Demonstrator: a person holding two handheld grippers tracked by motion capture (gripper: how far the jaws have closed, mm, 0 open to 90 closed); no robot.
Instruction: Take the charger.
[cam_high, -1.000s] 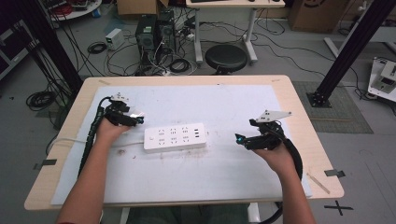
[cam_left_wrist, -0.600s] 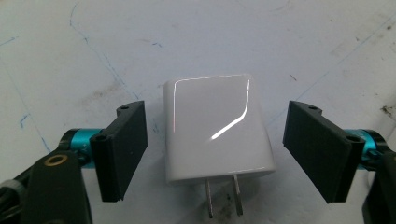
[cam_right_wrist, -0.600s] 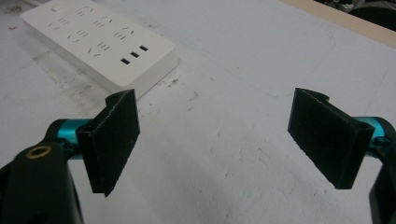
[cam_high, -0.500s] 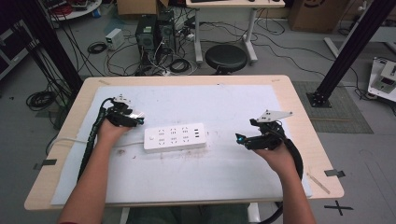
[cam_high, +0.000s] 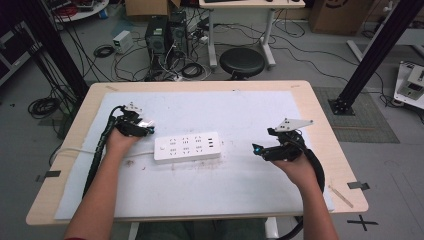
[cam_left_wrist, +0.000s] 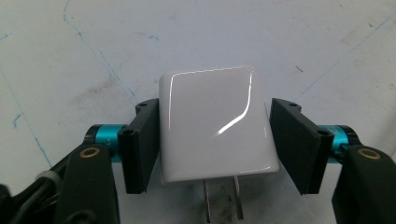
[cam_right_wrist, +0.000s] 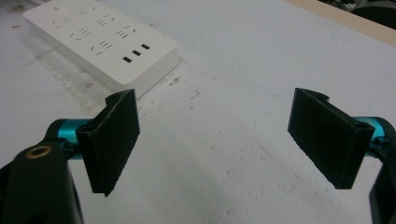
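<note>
With its jaws just having closed, the left hand-held gripper (cam_left_wrist: 212, 140) pinches the charger (cam_left_wrist: 215, 125), pads pressed on both sides of the white body. Charger's two prongs point back toward the camera in the left gripper view, white mat behind it. From the high view, left hand-held gripper (cam_high: 145, 127) sits just beside the left end of the power strip (cam_high: 187, 148), slightly behind it. Strip lies flat on the mat (cam_high: 250, 115), long side across the counter (cam_high: 310, 95), cord running off left. Right hand-held gripper (cam_right_wrist: 224, 140) spread wide, nothing between the pads, hovering over bare mat. In the high view it sits well apart from the strip's right end, jaws facing it. Strip (cam_right_wrist: 100, 39) shows at upper left in the right gripper view.
</note>
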